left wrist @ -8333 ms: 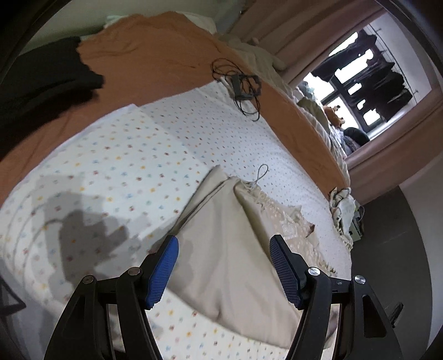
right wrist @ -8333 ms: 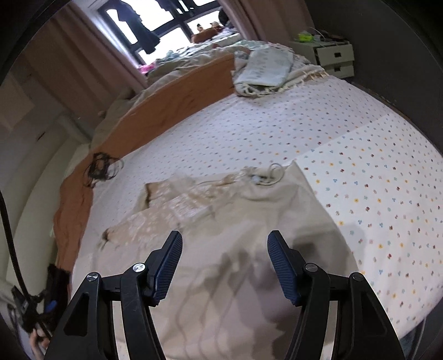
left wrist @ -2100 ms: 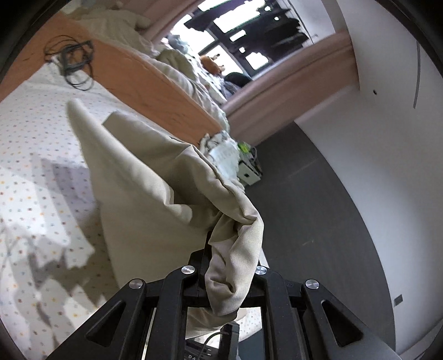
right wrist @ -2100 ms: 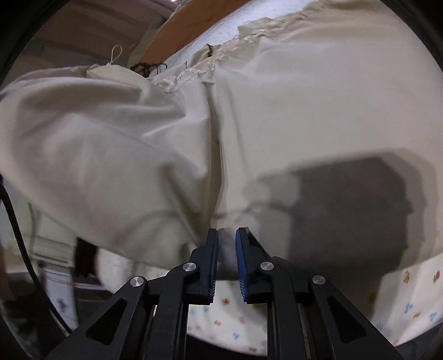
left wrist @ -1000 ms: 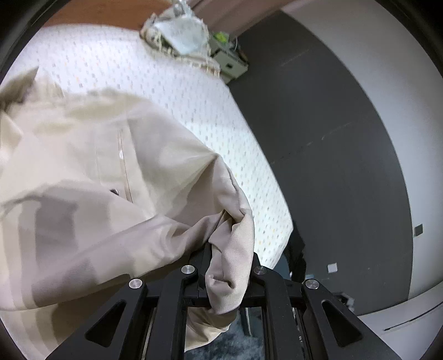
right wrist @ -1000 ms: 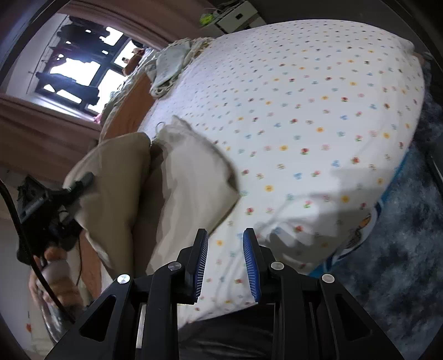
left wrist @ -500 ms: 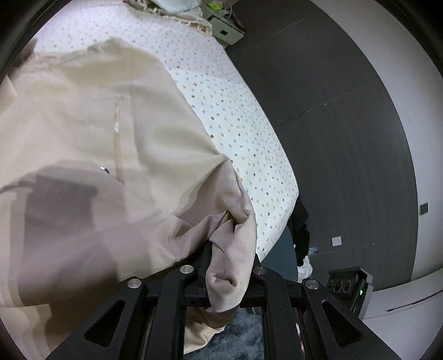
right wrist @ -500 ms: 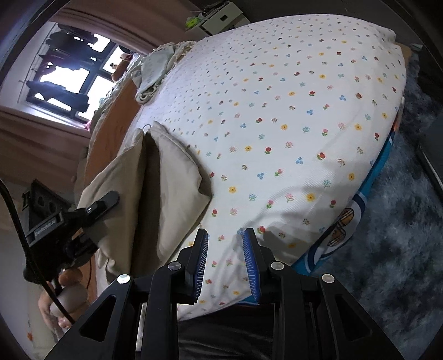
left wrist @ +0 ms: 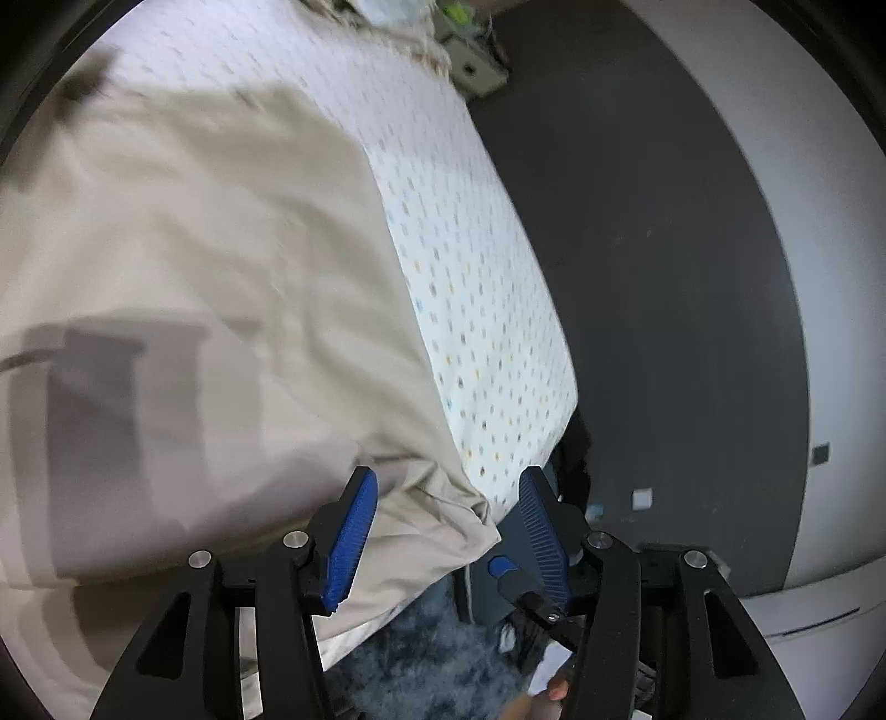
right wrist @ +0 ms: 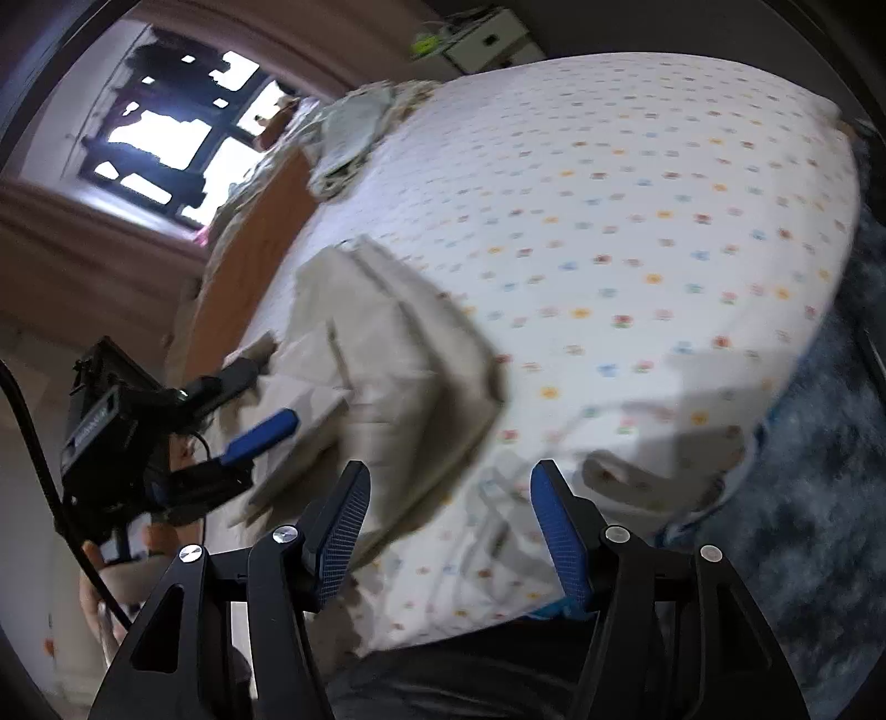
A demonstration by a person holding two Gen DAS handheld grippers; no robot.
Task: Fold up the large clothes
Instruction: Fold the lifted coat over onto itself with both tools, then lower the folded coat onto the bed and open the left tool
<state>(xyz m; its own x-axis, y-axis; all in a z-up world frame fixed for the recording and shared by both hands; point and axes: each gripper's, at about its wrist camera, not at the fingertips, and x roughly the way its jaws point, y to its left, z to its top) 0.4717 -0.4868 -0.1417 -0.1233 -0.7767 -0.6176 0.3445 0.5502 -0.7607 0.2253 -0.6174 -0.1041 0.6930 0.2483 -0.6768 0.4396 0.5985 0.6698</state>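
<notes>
Two tools work over a bed (right wrist: 637, 183) whose white sheet is sprinkled with small coloured flowers. The beige garment (left wrist: 183, 288) lies spread on the near part of that sheet, in flat overlapping layers in the right wrist view (right wrist: 387, 376), with one corner hanging over the mattress edge. The left tool (left wrist: 443, 531) has its jaws opening; that hanging corner sits between the blue pads (left wrist: 351, 545), and the pads stand clear of the cloth. The right tool (right wrist: 448, 526) is also opening, with nothing between its jaws, only the sheet below them. In the right wrist view the left tool (right wrist: 243, 410) shows at the garment's far side, with a hand (right wrist: 111, 587) under its black body.

Beyond the garment an orange-brown blanket (right wrist: 249, 232) runs along the far side of the bed, and a pale heap of cloth (right wrist: 349, 133) rests near the bed's far corner. A window (right wrist: 171, 133) with dark frames glows behind brown curtains (right wrist: 83, 260). A small white cabinet (right wrist: 487, 41) stands past the bed. The floor (left wrist: 664, 277) is dark grey, a shaggy blue-grey rug (right wrist: 803, 526) lies at the bedside, and a white wall (left wrist: 819, 221) rises beyond.
</notes>
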